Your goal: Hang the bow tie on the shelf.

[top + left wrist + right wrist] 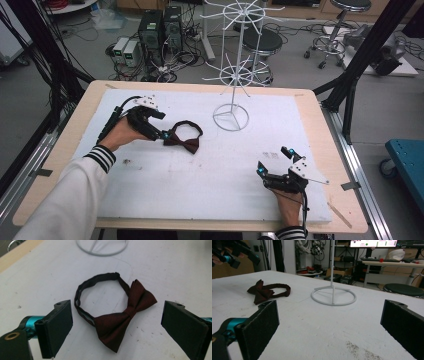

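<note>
A dark red bow tie (183, 142) with a black neck band lies flat on the white foam mat (150, 190), left of centre. My left gripper (161, 125) hovers just left of it, jaws open wide; in the left gripper view the bow tie (120, 320) lies between and a little beyond the two pads (60, 327), untouched. My right gripper (274, 161) rests low near the front right of the mat, open and holding nothing. From there the bow tie (263, 292) lies far off to the left. A white wire stand (231, 117) rises behind the bow tie.
The stand's ring base (333, 297) sits mid-mat, its spoked tiers overhanging the table's far edge. Black frame posts (367, 55) flank the wooden table (320, 125). Computers, cables and stools stand on the floor beyond. A dark speckle patch (125, 161) marks the mat.
</note>
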The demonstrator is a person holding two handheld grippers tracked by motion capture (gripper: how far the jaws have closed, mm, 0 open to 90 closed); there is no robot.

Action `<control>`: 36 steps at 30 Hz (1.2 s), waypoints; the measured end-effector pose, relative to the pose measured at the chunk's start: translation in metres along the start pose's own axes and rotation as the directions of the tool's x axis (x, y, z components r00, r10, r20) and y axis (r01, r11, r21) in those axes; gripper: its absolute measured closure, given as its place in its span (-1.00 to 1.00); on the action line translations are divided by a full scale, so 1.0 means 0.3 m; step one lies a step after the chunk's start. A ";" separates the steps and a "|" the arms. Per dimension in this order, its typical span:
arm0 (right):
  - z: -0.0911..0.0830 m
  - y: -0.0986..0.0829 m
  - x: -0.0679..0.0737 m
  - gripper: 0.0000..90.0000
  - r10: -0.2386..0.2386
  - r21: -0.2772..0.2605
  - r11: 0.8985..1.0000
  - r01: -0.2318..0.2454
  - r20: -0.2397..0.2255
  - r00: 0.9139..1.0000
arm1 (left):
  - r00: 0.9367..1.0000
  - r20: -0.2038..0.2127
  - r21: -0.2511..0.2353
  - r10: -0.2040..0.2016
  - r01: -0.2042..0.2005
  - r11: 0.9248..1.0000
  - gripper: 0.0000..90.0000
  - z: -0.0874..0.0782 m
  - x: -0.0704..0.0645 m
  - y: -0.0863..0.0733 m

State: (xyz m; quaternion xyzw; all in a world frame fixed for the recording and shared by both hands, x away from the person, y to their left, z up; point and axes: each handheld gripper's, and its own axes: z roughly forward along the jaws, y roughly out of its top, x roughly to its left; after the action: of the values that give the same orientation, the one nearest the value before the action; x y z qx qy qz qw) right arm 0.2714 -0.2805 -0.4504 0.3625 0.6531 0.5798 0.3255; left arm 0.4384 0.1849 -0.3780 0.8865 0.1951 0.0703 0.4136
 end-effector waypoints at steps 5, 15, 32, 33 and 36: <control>0.000 0.000 0.001 -0.97 -0.001 0.001 1.000 0.001 -0.001 1.000 | 1.000 0.013 0.045 0.008 -0.009 0.999 -0.74 0.038 0.018 -0.018; 0.000 0.000 0.001 -0.97 0.003 0.001 1.000 -0.003 0.000 1.000 | 0.999 0.031 0.124 -0.008 0.004 0.992 -0.63 0.100 0.040 -0.045; 0.001 0.000 -0.002 -0.97 0.001 -0.004 1.000 -0.001 0.004 1.000 | 0.998 0.057 0.176 -0.039 0.029 0.984 -0.05 0.133 0.058 -0.068; 0.001 0.000 -0.002 -0.97 0.000 -0.004 1.000 0.000 0.005 1.000 | 0.997 0.053 0.176 -0.052 0.042 0.983 0.01 0.137 0.055 -0.069; 0.001 0.000 -0.002 -0.97 -0.002 -0.003 1.000 0.002 0.005 1.000 | 0.997 0.050 0.206 -0.056 0.044 0.977 0.26 0.143 0.050 -0.070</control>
State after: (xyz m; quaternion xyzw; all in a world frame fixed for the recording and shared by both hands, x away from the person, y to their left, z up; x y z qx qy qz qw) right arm 0.2718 -0.2808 -0.4505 0.3628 0.6517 0.5795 0.3284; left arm 0.4584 0.1730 -0.4224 0.9208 0.2120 0.0147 0.3270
